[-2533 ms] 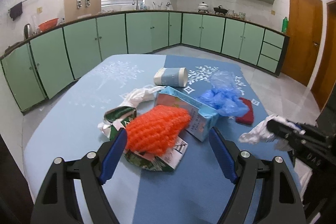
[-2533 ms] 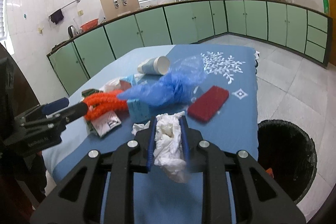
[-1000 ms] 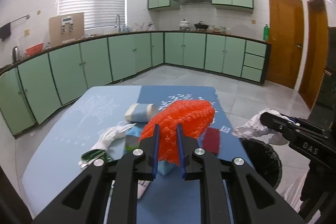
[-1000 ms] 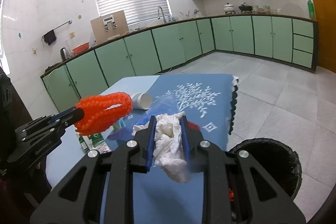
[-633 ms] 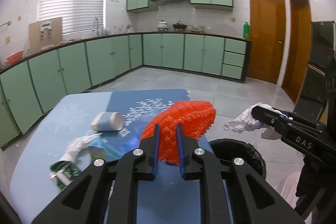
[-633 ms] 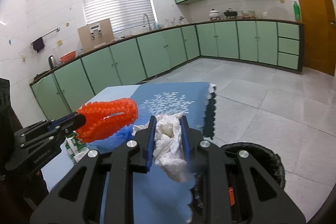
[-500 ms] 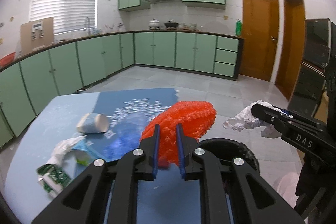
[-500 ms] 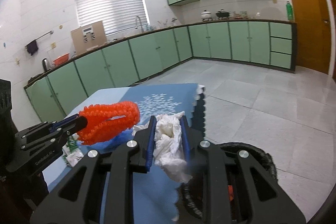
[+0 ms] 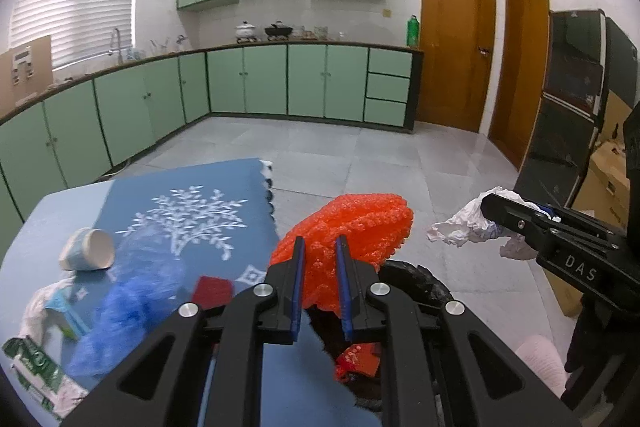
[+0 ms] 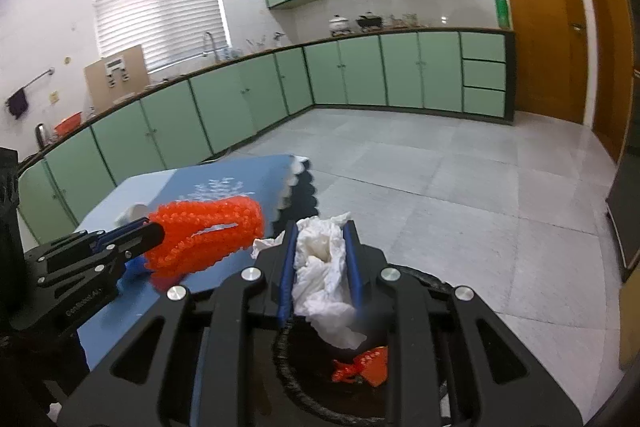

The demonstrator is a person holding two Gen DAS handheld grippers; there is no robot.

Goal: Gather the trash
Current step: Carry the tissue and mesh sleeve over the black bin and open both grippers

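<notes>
In a green-cabinet kitchen, beside the blue-clothed table (image 9: 224, 187), the left gripper (image 9: 319, 247) is clamped narrowly on an orange foam net (image 9: 360, 223) and the right gripper (image 10: 320, 231) on crumpled white tissue (image 10: 320, 267), both poised over the black bin (image 10: 304, 387), evidently for dropping.

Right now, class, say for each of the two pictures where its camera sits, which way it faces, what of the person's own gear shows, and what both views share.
Left wrist view: sits on the left gripper, looking forward and down past the table edge to the bin; its jaws clamp orange foam netting, the right gripper at right.
Right wrist view: sits on the right gripper, facing likewise over the bin; its jaws clamp crumpled tissue, the left gripper at left.
Shared: netting, tissue, bin, table, green cabinets.
</notes>
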